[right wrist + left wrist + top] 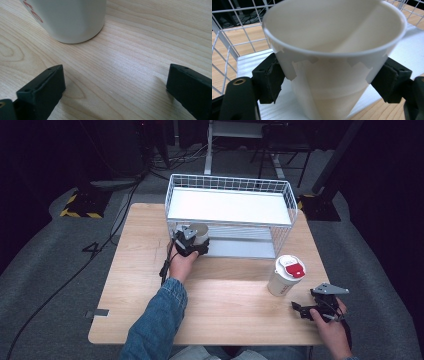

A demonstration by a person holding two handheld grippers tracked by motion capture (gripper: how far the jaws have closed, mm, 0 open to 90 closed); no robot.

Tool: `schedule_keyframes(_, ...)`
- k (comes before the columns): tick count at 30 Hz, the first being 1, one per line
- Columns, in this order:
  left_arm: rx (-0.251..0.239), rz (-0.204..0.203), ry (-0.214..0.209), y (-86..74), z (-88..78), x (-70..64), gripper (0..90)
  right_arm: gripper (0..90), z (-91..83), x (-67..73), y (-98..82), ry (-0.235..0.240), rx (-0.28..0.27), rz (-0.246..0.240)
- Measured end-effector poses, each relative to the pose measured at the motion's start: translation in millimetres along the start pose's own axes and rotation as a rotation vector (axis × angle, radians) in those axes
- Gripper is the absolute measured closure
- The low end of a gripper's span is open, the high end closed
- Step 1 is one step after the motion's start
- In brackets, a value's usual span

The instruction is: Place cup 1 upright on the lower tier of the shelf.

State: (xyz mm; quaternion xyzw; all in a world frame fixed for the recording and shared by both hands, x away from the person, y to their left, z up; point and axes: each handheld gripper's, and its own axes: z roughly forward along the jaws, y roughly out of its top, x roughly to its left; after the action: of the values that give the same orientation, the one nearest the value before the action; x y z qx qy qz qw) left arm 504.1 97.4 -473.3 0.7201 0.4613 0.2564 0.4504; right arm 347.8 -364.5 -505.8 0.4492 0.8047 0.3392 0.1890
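Your left tool (329, 82) grips the open paper cup (332, 62) on the wire rack's lower shelf (247, 65), at the tabletop's (150, 310) eleven o'clock. Seat it flat before releasing. Your right tool (115, 92) waits wide open beside the lidded cup (286, 276).

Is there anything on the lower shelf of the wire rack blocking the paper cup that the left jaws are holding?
Nothing visible: the paper cup stands over the white lower shelf, whose visible part is bare.

the right gripper (113, 90) hangs low over the wooden table (140, 42) — jaws wide apart — just short of a white cup (72, 17).
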Motion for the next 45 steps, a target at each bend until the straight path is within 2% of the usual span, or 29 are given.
schedule_keyframes(7,-0.004,-0.008,0.000,-0.4,0.9,-0.2,18.3,2.3,0.0,0.0,0.0,0.000,0.000,0.000)
schedule_keyframes(9,-0.001,-0.005,-0.003,-0.4,1.0,-0.8,15.4,2.3,0.0,0.0,0.0,0.000,0.000,0.000)
schedule_keyframes(11,-0.001,0.010,0.005,-0.3,1.2,-1.7,15.4,2.3,0.0,0.0,0.0,0.000,0.000,-0.001)
schedule_keyframes(19,-0.010,0.013,0.009,1.5,-2.3,-3.1,15.5,2.3,0.0,0.0,0.0,0.000,0.000,0.000)
schedule_keyframes(22,-0.014,0.025,0.010,2.3,-5.6,-4.6,15.5,2.3,0.0,0.0,0.0,0.000,0.000,-0.001)
schedule_keyframes(28,-0.028,0.022,0.010,3.9,-13.8,-8.6,15.4,2.3,0.0,0.0,0.0,0.000,0.000,0.000)
schedule_keyframes(39,-0.036,0.050,0.017,2.7,-30.5,-8.2,15.5,2.3,0.0,0.0,0.0,0.000,0.000,-0.001)
schedule_keyframes(40,-0.038,0.041,0.013,2.4,-31.7,-9.1,15.5,2.3,0.0,0.0,0.0,0.000,0.000,-0.001)
schedule_keyframes(45,-0.033,0.063,0.011,3.7,-42.6,-10.6,15.5,2.3,0.0,0.0,0.0,0.000,0.000,0.000)
